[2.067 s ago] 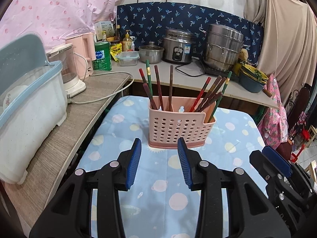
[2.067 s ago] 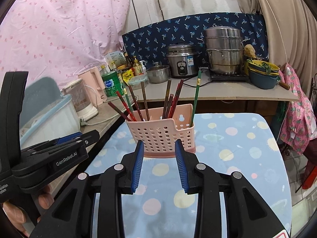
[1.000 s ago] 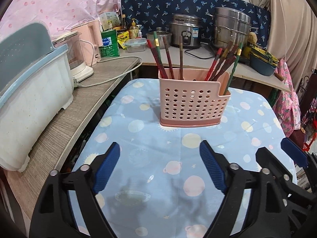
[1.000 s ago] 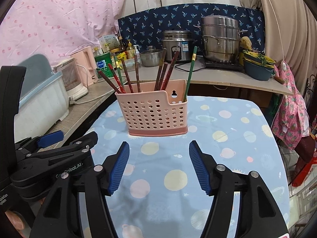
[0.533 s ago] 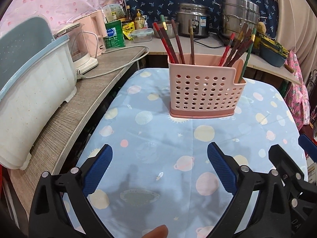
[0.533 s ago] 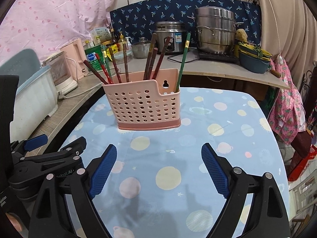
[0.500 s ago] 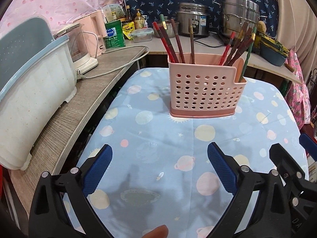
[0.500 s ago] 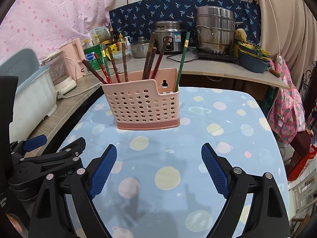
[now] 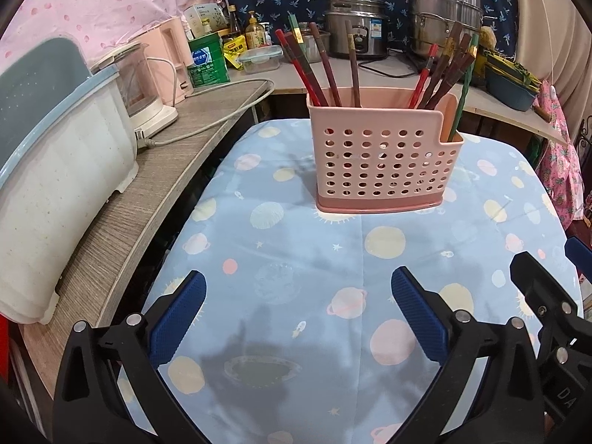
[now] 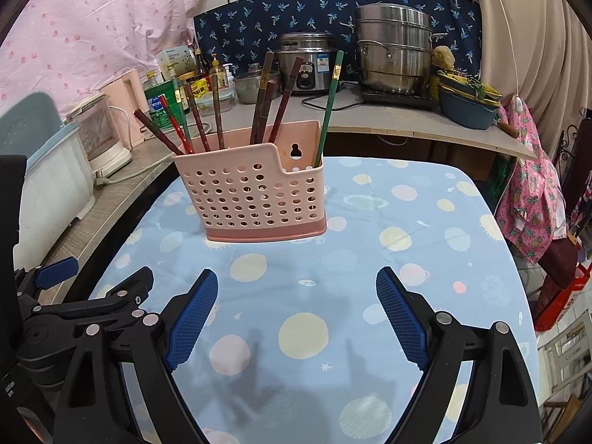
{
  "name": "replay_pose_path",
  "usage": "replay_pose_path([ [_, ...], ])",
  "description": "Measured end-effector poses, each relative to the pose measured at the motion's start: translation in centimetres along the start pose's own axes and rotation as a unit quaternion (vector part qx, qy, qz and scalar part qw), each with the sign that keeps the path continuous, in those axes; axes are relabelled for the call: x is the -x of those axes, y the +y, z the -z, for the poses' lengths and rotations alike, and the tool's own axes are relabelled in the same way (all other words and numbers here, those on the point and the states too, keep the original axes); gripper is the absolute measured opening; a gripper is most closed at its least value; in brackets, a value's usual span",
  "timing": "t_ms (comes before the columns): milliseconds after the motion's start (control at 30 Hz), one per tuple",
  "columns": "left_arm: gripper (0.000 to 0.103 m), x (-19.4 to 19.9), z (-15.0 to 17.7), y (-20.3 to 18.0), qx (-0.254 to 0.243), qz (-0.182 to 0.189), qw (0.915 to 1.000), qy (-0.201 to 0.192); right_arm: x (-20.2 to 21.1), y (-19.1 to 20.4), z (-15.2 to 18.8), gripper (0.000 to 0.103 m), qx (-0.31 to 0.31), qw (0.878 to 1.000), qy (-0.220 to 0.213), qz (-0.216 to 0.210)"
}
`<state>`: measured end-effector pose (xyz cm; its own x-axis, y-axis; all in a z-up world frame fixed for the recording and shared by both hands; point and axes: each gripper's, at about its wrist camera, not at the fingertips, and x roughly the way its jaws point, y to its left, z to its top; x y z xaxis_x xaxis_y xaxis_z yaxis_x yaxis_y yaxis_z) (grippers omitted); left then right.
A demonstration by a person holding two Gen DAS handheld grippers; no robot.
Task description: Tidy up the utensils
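A blue tablecloth [image 9: 314, 259] printed with planets is seen covering the table, a wooden counter [image 9: 148, 192] running along its 9 o'clock side. A pink perforated utensil holder [image 9: 384, 162] stands upright at 12 o'clock, chopsticks [image 9: 322, 66] leaning inside it. The left gripper [image 9: 298, 312] and right gripper [image 10: 296, 309] are held over bare cloth, jaws having just been opening, spread wide, nothing between them.
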<state>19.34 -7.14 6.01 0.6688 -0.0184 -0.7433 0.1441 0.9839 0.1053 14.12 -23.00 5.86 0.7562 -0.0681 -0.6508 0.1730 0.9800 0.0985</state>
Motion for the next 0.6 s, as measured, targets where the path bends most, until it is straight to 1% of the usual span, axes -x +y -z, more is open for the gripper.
replay_pose_path([
  [133, 0.096, -0.2, -0.1, 0.4, 0.007, 0.001, 1.0000, -0.001, -0.1, 0.0, -0.1, 0.084, -0.001, 1.000, 0.000, 0.002],
  [267, 0.096, -0.1, -0.3, 0.7, 0.007, 0.002, 0.9999, -0.012, -0.4, -0.1, -0.1, 0.084, -0.003, 1.000, 0.001, 0.002],
  [433, 0.096, 0.0, -0.7, 1.1, 0.018, 0.003, 0.9996, -0.022, -0.5, -0.1, -0.2, 0.084, -0.001, 1.000, 0.001, 0.002],
  [600, 0.096, 0.2, -1.0, 1.4, 0.029, -0.005, 0.9988, -0.039, -0.6, -0.1, -0.4, 0.084, -0.001, 1.000, -0.001, 0.001],
])
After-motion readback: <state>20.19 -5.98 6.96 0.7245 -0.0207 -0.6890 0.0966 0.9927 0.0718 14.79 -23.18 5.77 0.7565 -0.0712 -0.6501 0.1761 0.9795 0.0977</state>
